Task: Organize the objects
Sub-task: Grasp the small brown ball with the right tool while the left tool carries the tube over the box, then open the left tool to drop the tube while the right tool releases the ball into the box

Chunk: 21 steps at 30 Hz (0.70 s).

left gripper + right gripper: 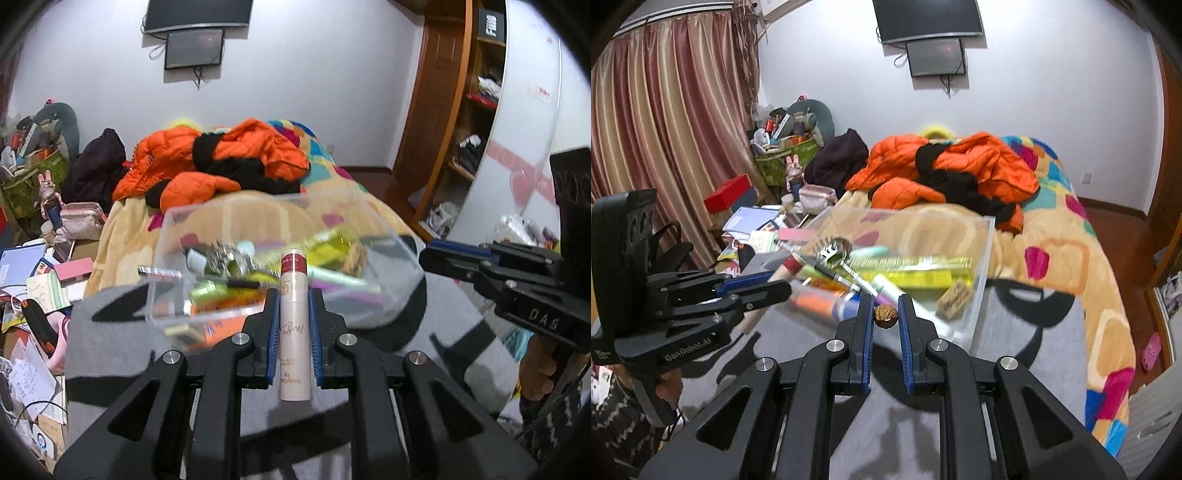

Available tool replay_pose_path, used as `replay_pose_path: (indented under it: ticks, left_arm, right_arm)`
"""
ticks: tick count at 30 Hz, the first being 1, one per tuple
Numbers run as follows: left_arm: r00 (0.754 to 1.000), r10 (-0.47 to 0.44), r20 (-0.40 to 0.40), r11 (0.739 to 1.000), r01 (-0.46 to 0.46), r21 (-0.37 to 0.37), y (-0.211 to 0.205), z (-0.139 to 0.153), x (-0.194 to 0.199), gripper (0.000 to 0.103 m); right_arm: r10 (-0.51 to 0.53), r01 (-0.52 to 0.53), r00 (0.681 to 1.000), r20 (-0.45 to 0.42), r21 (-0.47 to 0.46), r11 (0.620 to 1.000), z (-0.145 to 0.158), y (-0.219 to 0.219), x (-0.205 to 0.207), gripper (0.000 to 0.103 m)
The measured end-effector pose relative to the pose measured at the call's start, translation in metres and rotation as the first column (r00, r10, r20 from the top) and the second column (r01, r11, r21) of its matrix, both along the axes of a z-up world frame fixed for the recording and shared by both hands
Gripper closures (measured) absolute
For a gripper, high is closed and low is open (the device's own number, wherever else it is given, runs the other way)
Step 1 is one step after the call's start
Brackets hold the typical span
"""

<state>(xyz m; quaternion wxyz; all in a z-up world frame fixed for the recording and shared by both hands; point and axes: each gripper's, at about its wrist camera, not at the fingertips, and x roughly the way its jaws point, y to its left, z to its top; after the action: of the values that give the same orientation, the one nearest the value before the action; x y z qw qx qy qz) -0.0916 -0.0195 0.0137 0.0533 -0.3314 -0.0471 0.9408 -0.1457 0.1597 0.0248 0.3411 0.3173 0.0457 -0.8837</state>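
Left wrist view: our left gripper (293,314) pinches a cream lip-product tube (294,325) before the clear plastic box (192,229); we should clear its rim before releasing.

Right wrist view: our right gripper (885,317) pinches a walnut (885,316) beside that box (982,258).

The clear box (258,258) ahead of me is smeared by motion, so most of what lies inside it blurs into streaks of green, orange and pink that I cannot name. My left fingers (274,332) cover the sides of the white tube (294,325), and its small print is too fine to read. From the right, my other gripper (775,290) hides most of that tube. The walnut (885,315) looks soft-edged.
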Motion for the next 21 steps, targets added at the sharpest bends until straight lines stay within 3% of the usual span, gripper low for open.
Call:
replay_pose_path:
  ticks: [9, 21]
  left_arm:
    - [0.999, 0.025, -0.041, 0.999, -0.024, 0.027, -0.008, 0.017, -0.027, 0.089]
    - [0.997, 0.045, 0.057, 0.999, -0.046, 0.018, -0.004, -0.015, -0.081, 0.089]
  right_arm:
    - [-0.020, 0.021, 0.999, -0.039, 0.016, 1.000, 0.009, -0.013, -0.023, 0.091]
    - [-0.043, 0.041, 0.998, 0.043, 0.057, 0.998, -0.024, -0.035, -0.062, 0.091]
